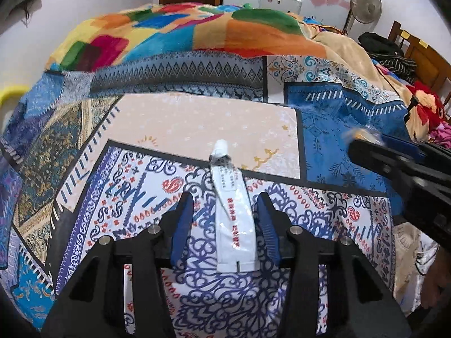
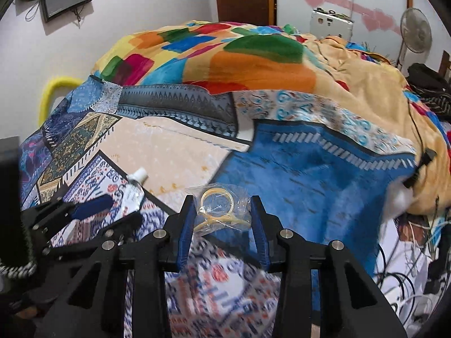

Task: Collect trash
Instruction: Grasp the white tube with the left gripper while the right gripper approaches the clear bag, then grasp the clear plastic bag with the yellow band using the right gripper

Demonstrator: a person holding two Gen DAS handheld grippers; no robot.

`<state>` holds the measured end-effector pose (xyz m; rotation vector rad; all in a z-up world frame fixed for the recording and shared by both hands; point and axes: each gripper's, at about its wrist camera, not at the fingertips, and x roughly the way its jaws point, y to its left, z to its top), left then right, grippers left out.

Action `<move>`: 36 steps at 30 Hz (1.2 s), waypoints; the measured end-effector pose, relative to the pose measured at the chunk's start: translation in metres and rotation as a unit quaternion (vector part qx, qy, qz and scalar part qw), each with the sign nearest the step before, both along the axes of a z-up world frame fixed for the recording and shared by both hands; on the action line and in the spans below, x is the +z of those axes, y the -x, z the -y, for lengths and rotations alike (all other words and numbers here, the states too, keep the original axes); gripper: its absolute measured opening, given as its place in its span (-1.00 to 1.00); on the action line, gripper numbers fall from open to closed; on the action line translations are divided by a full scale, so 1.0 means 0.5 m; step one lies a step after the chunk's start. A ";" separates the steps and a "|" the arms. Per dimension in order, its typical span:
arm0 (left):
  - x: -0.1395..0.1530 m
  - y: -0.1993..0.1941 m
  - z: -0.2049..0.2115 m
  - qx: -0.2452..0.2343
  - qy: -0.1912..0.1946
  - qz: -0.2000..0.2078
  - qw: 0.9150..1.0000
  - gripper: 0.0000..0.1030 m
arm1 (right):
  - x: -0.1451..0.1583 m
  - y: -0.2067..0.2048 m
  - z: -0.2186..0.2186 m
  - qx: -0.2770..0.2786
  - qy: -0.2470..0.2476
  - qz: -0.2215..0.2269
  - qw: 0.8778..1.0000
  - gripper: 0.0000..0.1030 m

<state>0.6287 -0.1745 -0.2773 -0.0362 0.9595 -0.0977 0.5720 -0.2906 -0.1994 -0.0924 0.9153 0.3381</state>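
The bed (image 1: 174,129) fills both views, covered by a patchwork-print sheet in blue, cream and white w/ a multicolour blanket (image 1: 174,28) heaped at the far side; bed edges mostly cut off by the fisheye rim, so exact corners can't be fixed. Right-wrist view is motion-blurred in the lower part, sheet pattern there unreadable.

Left hand-held gripper (image 1: 225,205): jaws apart, one blue pad each side of a white tube (image 1: 232,219). Whether the pads touch the tube can't be told; a gap shows on the left side at least. Tube lies flat on the sheet's white/blue paisley panel, cap end pointing away toward the cream panel, crimped flat end near the gripper base. It's white w/ red lettering too small to read, upper part crumpled near the cap.

Right hand-held gripper (image 2: 222,211): jaws spread, a clear plastic bag (image 2: 220,211) between the pads, seemingly touching both; a firm grip can't be confirmed. Bag is crinkled, see-through, holding pale yellow rings (image 2: 217,200); count unclear. It sits over the border of the blue panel and the paisley panel, just beside the tube's area.

In the left-wrist view the right gripper shows at the right edge, blurred, partly cut off.
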 end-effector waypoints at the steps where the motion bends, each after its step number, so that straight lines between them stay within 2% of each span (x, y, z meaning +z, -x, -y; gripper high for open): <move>1: -0.001 0.001 0.006 -0.003 -0.005 0.004 1.000 -0.14 | 0.001 0.004 0.007 -0.002 -0.002 -0.002 1.000 -0.31; 2: -0.002 0.002 0.013 -0.004 -0.019 0.008 1.000 -0.17 | 0.003 0.009 0.015 -0.005 -0.006 -0.005 1.000 -0.31; 3: -0.002 0.004 0.018 -0.011 -0.017 0.010 1.000 -0.38 | 0.003 0.011 0.018 -0.007 -0.008 -0.006 1.000 -0.31; 4: -0.002 0.003 0.021 -0.012 -0.020 0.009 1.000 -0.49 | 0.003 0.014 0.023 -0.010 -0.012 -0.008 1.000 -0.31; 6: 0.001 0.000 0.020 -0.010 -0.016 0.001 1.000 -0.49 | 0.006 0.022 0.033 -0.016 -0.023 -0.016 0.999 -0.31; 7: 0.003 -0.001 0.017 -0.009 -0.006 -0.005 1.000 -0.49 | 0.007 0.025 0.037 -0.017 -0.028 -0.020 0.999 -0.31; 10: 0.011 0.003 -0.010 -0.004 0.070 -0.034 0.997 -0.50 | 0.013 0.040 0.042 -0.021 -0.034 -0.025 0.999 -0.31; 11: 0.018 0.009 -0.015 0.001 0.077 -0.034 0.996 -0.50 | 0.016 0.045 0.043 -0.021 -0.034 -0.024 0.999 -0.31; 18: 0.086 0.078 -0.006 -0.009 0.069 -0.010 0.998 -0.50 | 0.069 0.095 0.048 -0.018 -0.037 -0.012 0.999 -0.32; 23: 0.167 0.143 -0.001 -0.022 0.045 0.024 0.998 -0.50 | 0.118 0.135 0.042 -0.016 -0.041 0.002 0.999 -0.32; 30: 0.290 0.254 -0.028 -0.023 0.047 0.073 0.996 -0.50 | 0.206 0.211 0.020 -0.004 -0.053 0.034 0.998 -0.32; 36: 0.363 0.347 -0.067 -0.010 0.044 0.102 0.994 -0.50 | 0.283 0.294 -0.010 0.010 -0.059 0.067 0.996 -0.32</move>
